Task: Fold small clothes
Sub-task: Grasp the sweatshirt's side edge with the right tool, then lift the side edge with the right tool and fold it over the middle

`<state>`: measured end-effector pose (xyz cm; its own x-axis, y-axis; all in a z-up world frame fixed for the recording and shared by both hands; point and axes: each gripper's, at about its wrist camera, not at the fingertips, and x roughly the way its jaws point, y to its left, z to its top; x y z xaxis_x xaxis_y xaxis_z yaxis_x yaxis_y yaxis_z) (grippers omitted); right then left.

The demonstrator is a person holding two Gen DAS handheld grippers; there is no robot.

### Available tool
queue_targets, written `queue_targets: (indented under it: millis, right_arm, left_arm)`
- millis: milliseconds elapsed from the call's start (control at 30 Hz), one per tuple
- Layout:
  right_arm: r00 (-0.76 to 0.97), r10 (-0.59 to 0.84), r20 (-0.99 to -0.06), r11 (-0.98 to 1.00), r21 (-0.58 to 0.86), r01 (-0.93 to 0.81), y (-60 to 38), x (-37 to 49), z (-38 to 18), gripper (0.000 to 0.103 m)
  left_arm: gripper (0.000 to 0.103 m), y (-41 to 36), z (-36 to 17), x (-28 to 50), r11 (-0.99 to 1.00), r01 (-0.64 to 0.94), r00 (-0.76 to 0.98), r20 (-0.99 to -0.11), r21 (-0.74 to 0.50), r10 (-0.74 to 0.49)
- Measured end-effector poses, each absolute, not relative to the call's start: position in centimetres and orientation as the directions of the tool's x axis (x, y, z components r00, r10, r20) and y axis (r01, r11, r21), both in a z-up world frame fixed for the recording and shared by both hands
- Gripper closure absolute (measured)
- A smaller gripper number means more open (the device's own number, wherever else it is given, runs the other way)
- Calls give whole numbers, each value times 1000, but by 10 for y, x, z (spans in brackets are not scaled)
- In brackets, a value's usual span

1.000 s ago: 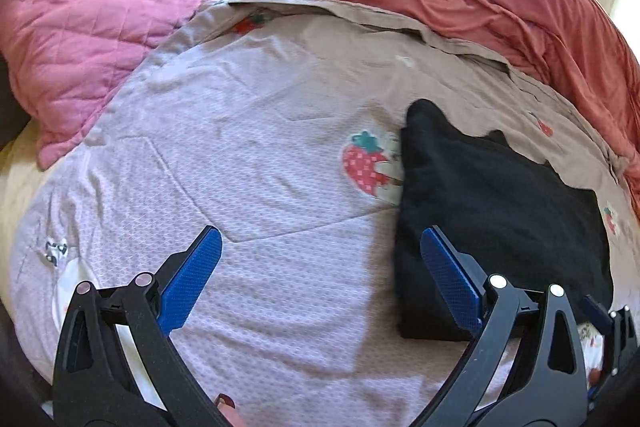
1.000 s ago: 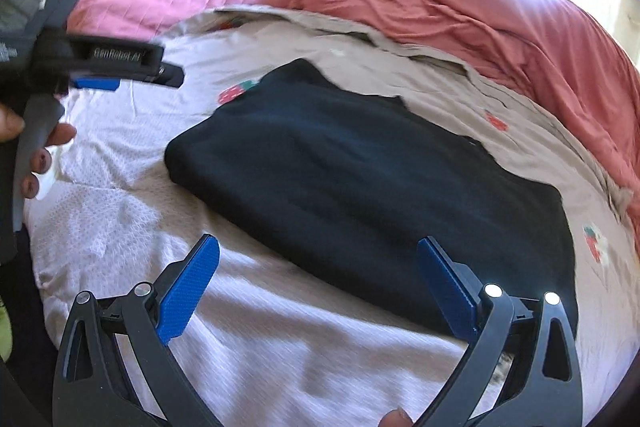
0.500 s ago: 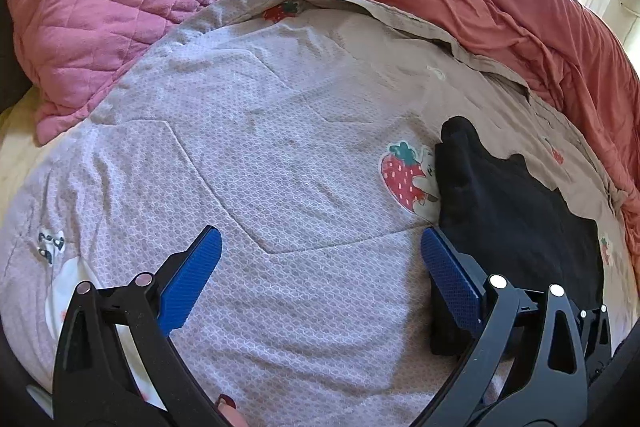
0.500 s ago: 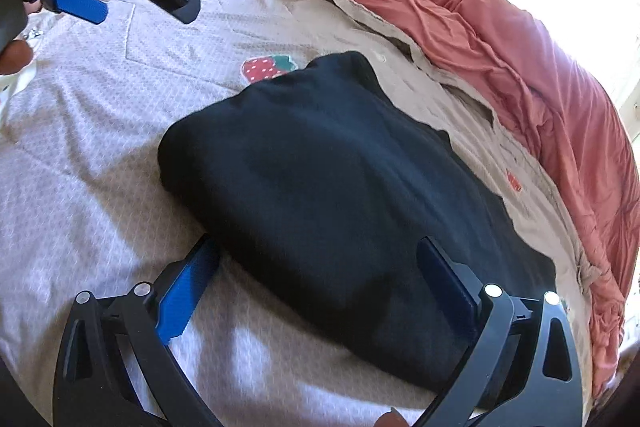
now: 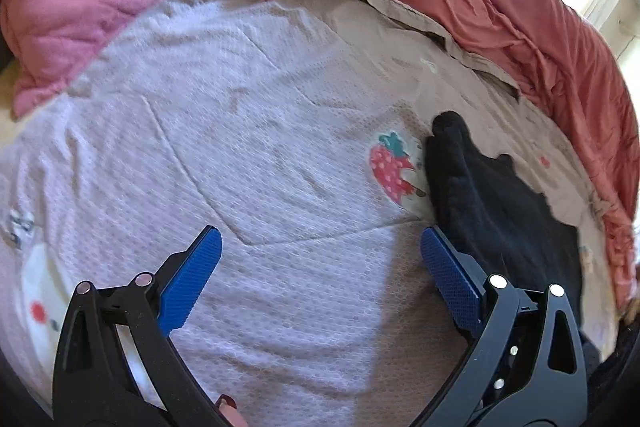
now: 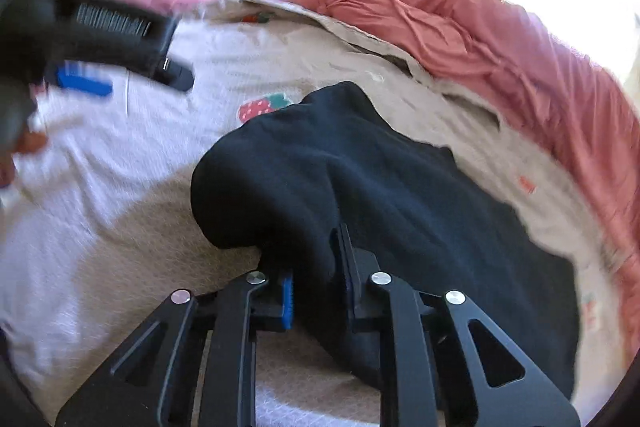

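Bed surface: pale strawberry-print quilt (image 5: 280, 155), pink quilted blanket and rust-red duvet (image 5: 500, 7) beyond.

Left wrist view: left gripper (image 5: 320, 259) wide open, empty, over bare quilt; black garment (image 5: 492, 211) just off its right finger. Garment sits further right in view than a second ago.

Right wrist view: right gripper (image 6: 316, 283) closing on a bunched fold at the black garment's near edge; a second ago its jaws stood wide. Risk: pinch catches several layers or the quilt beneath, dragging the fold askew.
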<state>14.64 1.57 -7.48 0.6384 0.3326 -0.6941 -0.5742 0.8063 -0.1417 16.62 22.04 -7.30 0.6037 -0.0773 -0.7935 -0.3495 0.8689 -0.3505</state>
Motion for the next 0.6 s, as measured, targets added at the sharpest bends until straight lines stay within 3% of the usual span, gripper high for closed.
queue_targets:
  millis: [167, 433, 600]
  right_arm:
    - [579, 461, -672, 837, 111, -537, -17, 157, -61, 94]
    - [578, 510, -637, 824, 169, -541, -39, 147, -54, 95]
    - [569, 514, -642, 820, 173, -546, -40, 145, -56, 95]
  left_arm:
    - [10, 221, -89, 172, 665, -259, 653, -635, -700, -414]
    - [10, 185, -89, 204, 523, -167, 635, -497, -836, -591]
    - [10, 162, -99, 236, 520, -176, 585, -514, -836, -628]
